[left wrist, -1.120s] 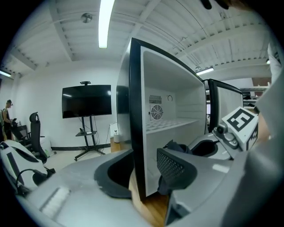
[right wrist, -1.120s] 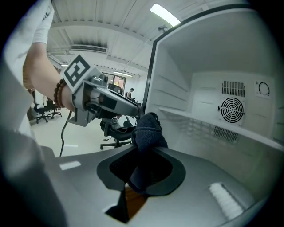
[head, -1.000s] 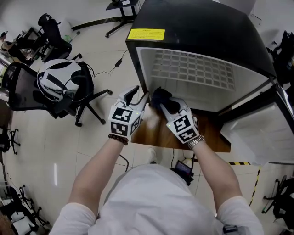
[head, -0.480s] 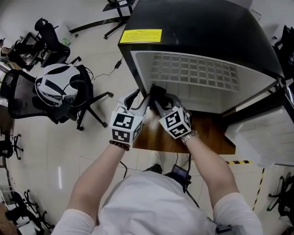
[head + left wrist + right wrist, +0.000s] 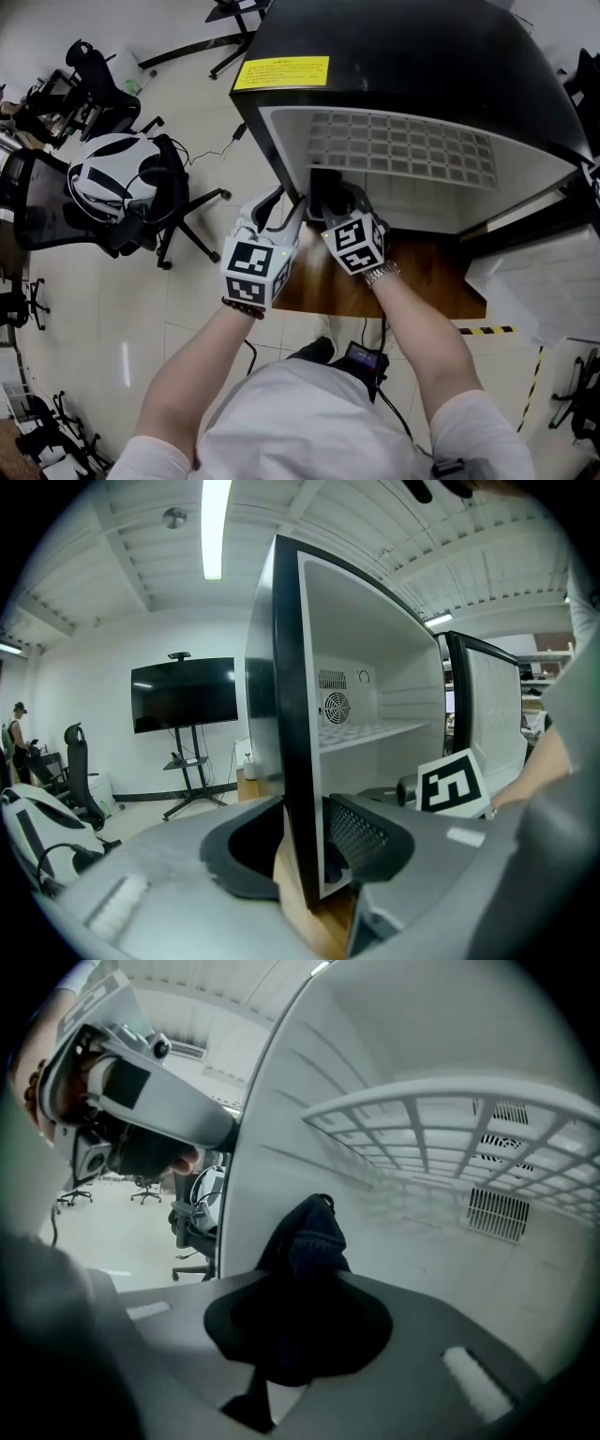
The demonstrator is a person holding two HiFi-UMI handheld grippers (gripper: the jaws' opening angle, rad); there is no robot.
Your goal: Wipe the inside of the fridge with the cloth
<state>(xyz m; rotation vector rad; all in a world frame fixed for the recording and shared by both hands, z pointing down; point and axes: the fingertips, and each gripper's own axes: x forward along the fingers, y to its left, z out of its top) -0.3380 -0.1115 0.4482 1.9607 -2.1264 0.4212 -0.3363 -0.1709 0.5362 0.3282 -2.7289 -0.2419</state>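
Right claw [image 5: 326,199] is clenching the dark cloth [image 5: 309,1237]. Bunched fabric is filling the gap between its jaws and poking up past the tips. The cloth [image 5: 323,183] is sitting low inside the fridge [image 5: 422,56], near the centre of the head view and just beside the white inner wall [image 5: 281,1119]. Whether it is touching that wall I cannot tell. The wire shelf [image 5: 450,1124] is running across the upper right of the right gripper view, above the cloth.

Left claw [image 5: 305,846] is straddling the black front edge [image 5: 286,686] of the fridge's side wall. Its jaws have just been closing, with that edge standing between them. A gap is showing on each side, so the claw is released and gripping nothing. In the head view the left claw [image 5: 284,202] is hanging just beside the right one, left of centre.

The fridge is standing on a brown wooden worktop [image 5: 427,291], with its white-lined door [image 5: 539,277] hanging open at the right edge of the frame. A yellow label [image 5: 281,72] is showing on the black top. An office chair [image 5: 122,187] is standing on the floor at left.
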